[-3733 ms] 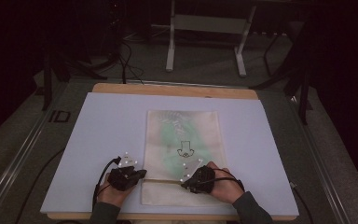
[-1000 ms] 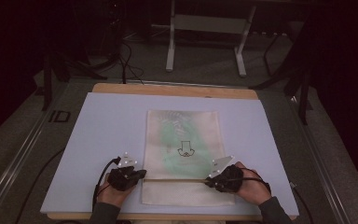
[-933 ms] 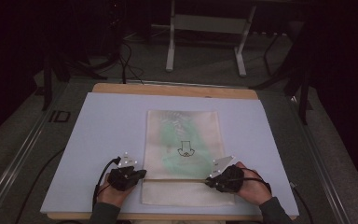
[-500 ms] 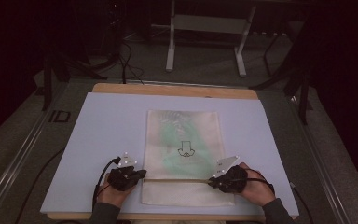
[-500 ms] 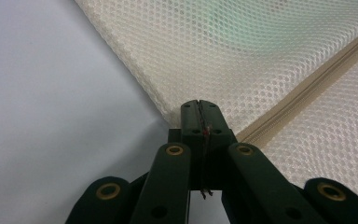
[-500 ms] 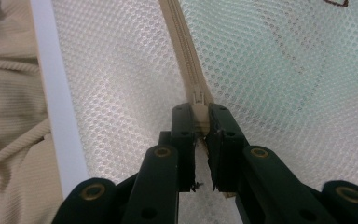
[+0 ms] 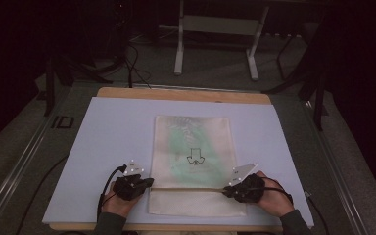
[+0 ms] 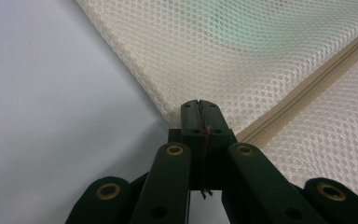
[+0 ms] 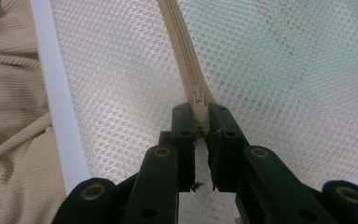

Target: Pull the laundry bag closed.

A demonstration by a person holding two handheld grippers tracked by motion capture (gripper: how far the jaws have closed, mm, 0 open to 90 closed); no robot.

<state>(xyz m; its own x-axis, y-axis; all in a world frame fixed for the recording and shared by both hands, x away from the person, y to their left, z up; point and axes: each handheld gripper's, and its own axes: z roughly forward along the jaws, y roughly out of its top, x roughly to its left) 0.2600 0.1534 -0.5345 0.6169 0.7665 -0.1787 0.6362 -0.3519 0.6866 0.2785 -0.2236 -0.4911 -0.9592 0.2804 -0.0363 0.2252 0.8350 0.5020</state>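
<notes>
- The mesh bag lies flat on the pale surface, near its front edge; a green garment with a dark print shows through the mesh
- The zipper runs across the bag's near end, between the two hands
- The left gripper sits at the bag's left edge; its jaws are clenched on the bag's edge by the zipper's end
- The right gripper is at the zipper's right end; its jaws are clamped on the zipper slider
</notes>
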